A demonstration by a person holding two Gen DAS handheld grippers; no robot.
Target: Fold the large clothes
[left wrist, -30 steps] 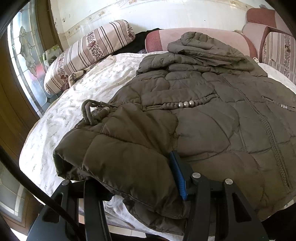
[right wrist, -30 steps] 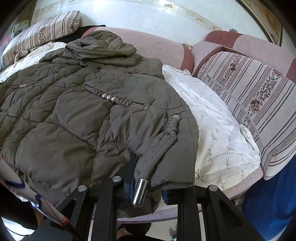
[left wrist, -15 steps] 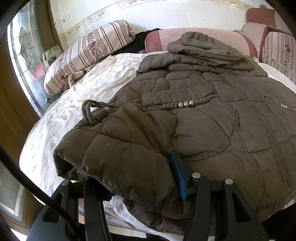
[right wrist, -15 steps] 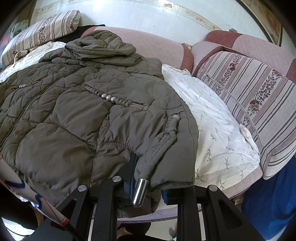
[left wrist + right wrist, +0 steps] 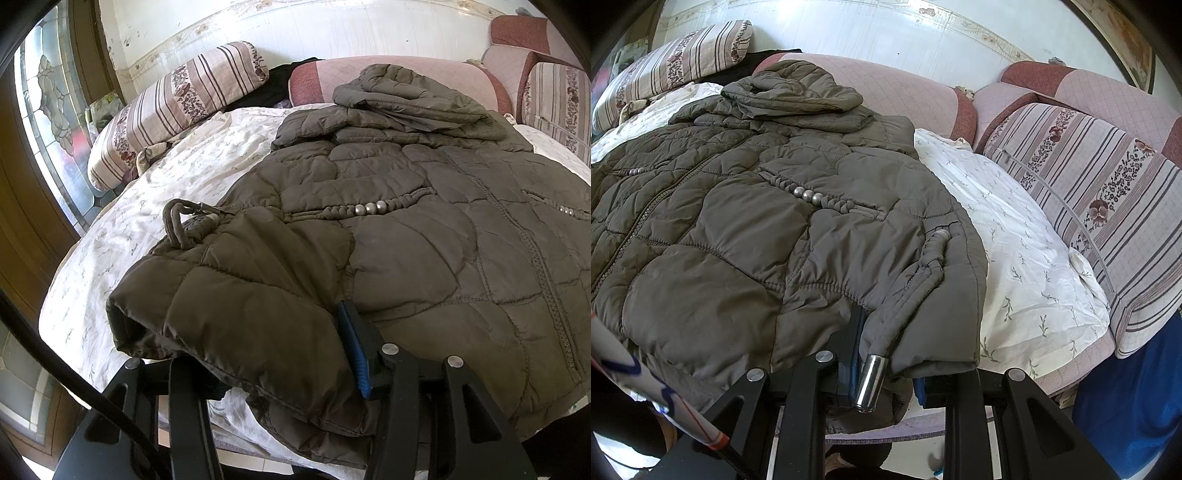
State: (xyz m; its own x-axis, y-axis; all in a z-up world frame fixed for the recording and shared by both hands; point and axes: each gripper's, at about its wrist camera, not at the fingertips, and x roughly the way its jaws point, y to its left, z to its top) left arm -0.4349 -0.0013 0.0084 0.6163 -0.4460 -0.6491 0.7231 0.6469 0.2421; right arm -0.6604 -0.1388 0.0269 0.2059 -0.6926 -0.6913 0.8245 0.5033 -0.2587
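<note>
Olive quilted hooded jacket (image 5: 424, 236) lies lengthwise, hood toward pink sofa back (image 5: 905, 88), on white floral sheet (image 5: 1015, 236); left gripper (image 5: 273, 354) closing on its hem, right gripper (image 5: 886, 369) clamps its hem.

Pink sofa (image 5: 916, 92), striped cushions (image 5: 184, 96), stained-glass window (image 5: 48, 110), daylight.

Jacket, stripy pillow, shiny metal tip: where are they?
jacket (image 5: 424, 266), left wrist view, on its quilted front.
stripy pillow (image 5: 177, 99), left wrist view, on its middle.
shiny metal tip (image 5: 870, 382), right wrist view, on the cord's end.
</note>
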